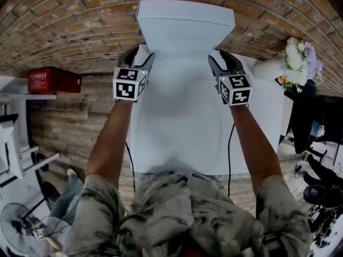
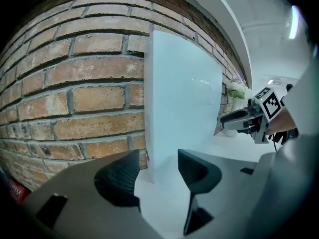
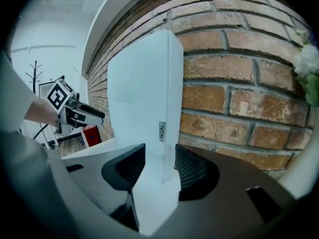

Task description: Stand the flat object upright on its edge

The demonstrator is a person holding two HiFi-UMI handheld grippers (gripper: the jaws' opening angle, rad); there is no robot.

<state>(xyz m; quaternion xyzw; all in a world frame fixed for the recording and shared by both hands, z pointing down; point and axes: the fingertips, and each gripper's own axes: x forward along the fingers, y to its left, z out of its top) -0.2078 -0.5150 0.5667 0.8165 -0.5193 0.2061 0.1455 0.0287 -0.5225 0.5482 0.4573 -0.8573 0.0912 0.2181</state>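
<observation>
A flat white board [image 1: 185, 23] stands upright on its lower edge at the far end of the white table [image 1: 182, 122], leaning back on the brick wall. My left gripper [image 1: 140, 55] sits at its lower left corner. In the left gripper view that gripper [image 2: 159, 176] is open, with the board's left edge [image 2: 184, 98] a little ahead of the pads and apart from them. At the lower right corner is my right gripper [image 1: 221, 60]. In its own view its jaws [image 3: 159, 166] straddle the board's right edge [image 3: 142, 93] with a small gap on each side.
A white vase of flowers [image 1: 300, 58] stands on the table's far right, close to the right gripper. On a shelf left of the table sits a red box [image 1: 53, 80]. The brick wall [image 1: 75, 20] closes off the far side directly behind the board.
</observation>
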